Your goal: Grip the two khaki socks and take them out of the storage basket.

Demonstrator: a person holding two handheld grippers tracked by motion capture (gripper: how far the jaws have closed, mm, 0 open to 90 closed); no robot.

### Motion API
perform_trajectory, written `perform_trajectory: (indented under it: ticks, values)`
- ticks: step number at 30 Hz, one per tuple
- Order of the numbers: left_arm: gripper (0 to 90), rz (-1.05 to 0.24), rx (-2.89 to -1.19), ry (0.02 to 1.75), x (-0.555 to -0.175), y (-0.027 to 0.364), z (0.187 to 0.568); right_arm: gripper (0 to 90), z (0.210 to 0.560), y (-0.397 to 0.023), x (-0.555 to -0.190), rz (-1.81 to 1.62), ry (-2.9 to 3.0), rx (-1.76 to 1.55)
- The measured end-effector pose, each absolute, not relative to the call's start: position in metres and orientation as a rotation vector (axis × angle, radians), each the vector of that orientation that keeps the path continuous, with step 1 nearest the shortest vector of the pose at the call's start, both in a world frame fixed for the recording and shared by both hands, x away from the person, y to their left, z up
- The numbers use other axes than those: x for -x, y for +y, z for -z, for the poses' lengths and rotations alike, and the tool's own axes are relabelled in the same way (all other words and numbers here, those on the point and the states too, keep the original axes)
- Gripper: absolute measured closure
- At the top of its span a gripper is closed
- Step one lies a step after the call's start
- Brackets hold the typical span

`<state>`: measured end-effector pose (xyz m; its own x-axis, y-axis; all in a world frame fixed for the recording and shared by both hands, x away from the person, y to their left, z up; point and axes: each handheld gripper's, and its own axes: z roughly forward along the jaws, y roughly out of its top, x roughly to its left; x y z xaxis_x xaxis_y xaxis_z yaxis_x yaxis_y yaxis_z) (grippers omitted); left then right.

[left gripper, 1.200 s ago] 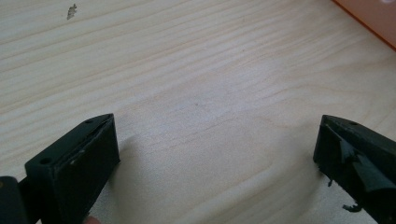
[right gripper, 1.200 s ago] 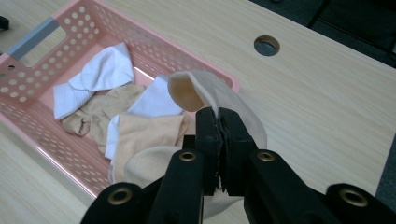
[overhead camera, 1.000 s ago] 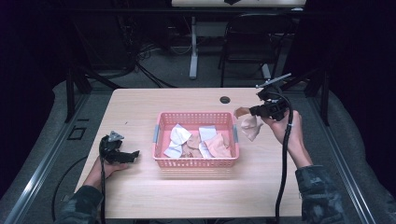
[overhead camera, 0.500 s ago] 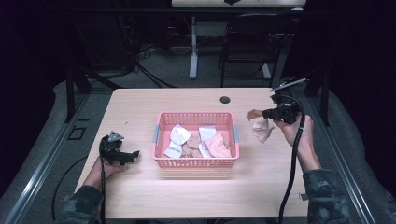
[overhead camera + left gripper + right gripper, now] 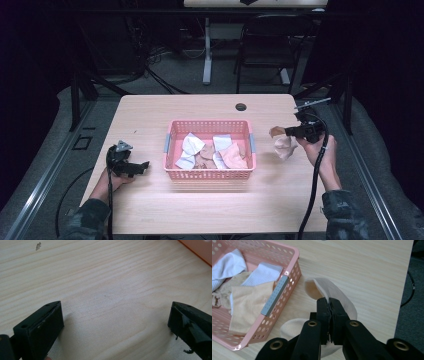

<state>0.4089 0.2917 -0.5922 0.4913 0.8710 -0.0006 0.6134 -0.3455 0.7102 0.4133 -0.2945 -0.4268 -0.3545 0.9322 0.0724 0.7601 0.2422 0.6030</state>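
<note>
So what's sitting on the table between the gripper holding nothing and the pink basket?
Nothing: in the high view, bare wood separates the left gripper from the pink basket. The left gripper view shows the same bare table.

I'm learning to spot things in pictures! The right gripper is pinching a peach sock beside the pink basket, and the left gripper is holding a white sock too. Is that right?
Not quite. The left gripper holds nothing: the left gripper view shows its jaws wide apart over the bare table. The rest is right: the right gripper is pinching the peach sock beside the pink basket.
</note>
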Motion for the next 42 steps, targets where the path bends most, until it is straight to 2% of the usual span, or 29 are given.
perform_trajectory:
  ticks: [14,37,39,42]
  values:
    - [0.0,-0.507,-2.084,1.214,-0.409,0.292,0.592,87.2,0.458,-0.297,-0.423,-0.728,2.258,-1.621]
    - [0.0,-0.502,-2.081,1.211,-0.41,0.292,0.592,86.1,0.484,-0.294,-0.433,-0.648,2.328,-1.666]
    - [0.0,-0.502,-2.08,1.211,-0.41,0.292,0.592,79.9,0.484,-0.294,-0.432,-0.667,2.319,-1.684]
    - [0.0,-0.502,-2.081,1.21,-0.41,0.292,0.592,60.9,0.482,-0.295,-0.43,-0.712,2.342,-1.67]
